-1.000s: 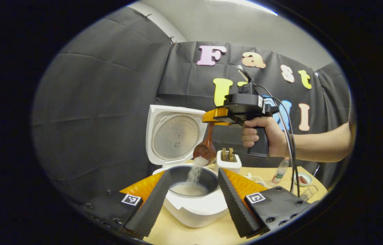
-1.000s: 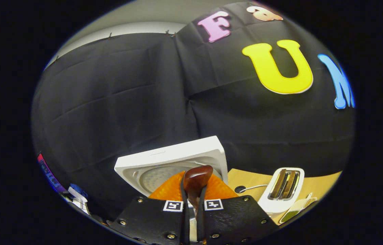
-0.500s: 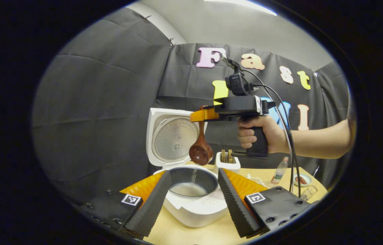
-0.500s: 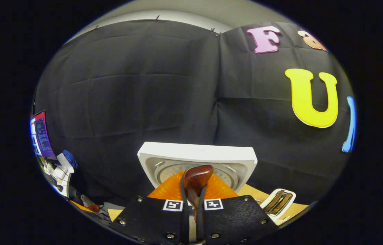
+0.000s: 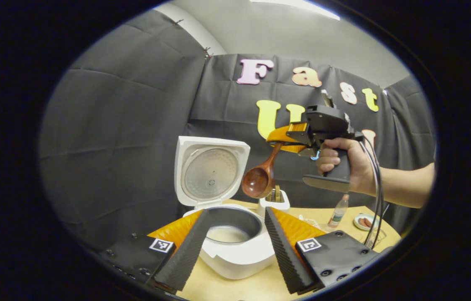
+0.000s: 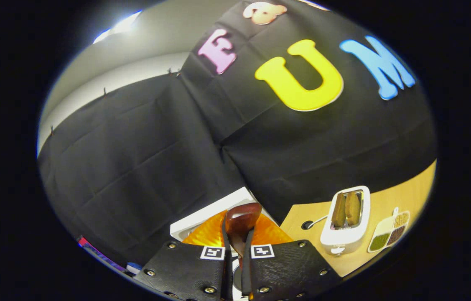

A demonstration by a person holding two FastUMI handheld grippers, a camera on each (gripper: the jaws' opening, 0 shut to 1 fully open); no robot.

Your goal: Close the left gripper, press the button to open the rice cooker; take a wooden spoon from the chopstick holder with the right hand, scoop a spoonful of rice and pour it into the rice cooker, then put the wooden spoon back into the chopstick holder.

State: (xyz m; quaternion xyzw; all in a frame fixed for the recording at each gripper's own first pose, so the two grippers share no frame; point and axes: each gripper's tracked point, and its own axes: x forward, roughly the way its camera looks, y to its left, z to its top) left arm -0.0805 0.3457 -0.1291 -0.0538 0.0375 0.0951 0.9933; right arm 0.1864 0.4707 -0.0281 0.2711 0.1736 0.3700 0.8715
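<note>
The left tongs (image 5: pixel 232 246) gape wide, empty, framing the white rice cooker (image 5: pixel 235 255) with its lid up on the pale wooden desk (image 5: pixel 235 288). Beyond, the right tongs (image 5: pixel 287 140) pinch the dark, glossy wooden spoon (image 5: pixel 258 182) — bowl emptied, hanging above the pot. Keep the handle clamped and swing level towards the chopstick holder — lower it bowl-first.

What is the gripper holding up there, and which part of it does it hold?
The right gripper holds the wooden spoon by the top end of its handle, bowl hanging down. The left gripper holds nothing; its fingers are open.
</note>
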